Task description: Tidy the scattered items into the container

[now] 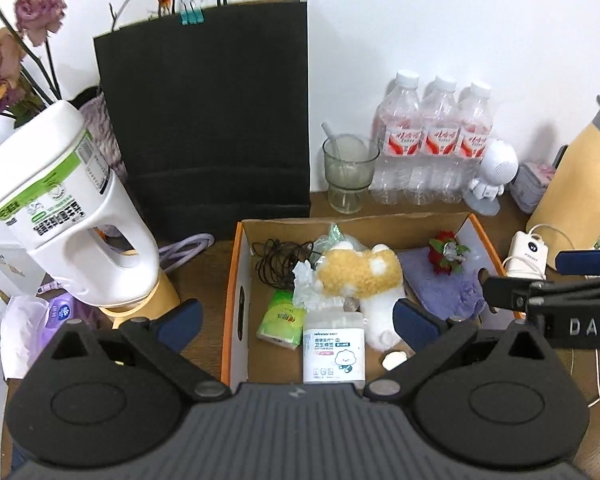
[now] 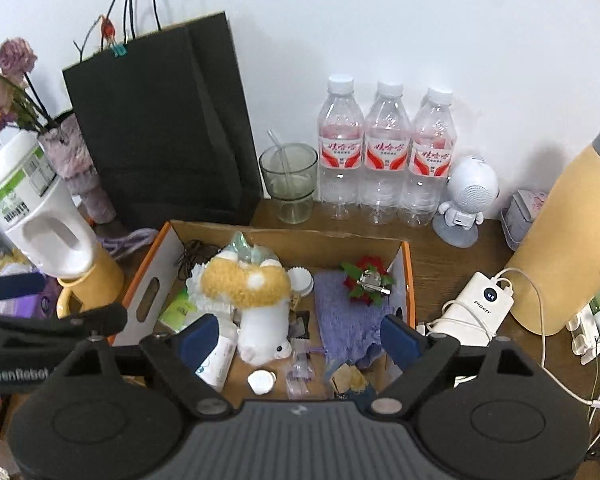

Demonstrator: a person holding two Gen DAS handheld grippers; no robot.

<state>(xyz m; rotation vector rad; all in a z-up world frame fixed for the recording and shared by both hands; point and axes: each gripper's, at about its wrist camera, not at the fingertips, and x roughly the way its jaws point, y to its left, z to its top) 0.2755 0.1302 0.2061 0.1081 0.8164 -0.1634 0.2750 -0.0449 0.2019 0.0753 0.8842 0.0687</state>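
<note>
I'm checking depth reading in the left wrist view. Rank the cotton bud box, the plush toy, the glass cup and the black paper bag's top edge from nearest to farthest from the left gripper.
From the open left gripper:
1. Cotton bud box, between the fingers, in the cardboard box.
2. Plush toy, just beyond, mid-box.
3. Glass cup, behind the box.
4. Black paper bag, top edge far back-left.

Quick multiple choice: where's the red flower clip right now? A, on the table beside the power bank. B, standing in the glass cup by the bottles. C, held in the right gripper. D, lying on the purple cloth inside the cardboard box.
D: the red flower clip lies on the purple cloth inside the cardboard box, and nothing is between the open jaws of the right gripper.
</note>
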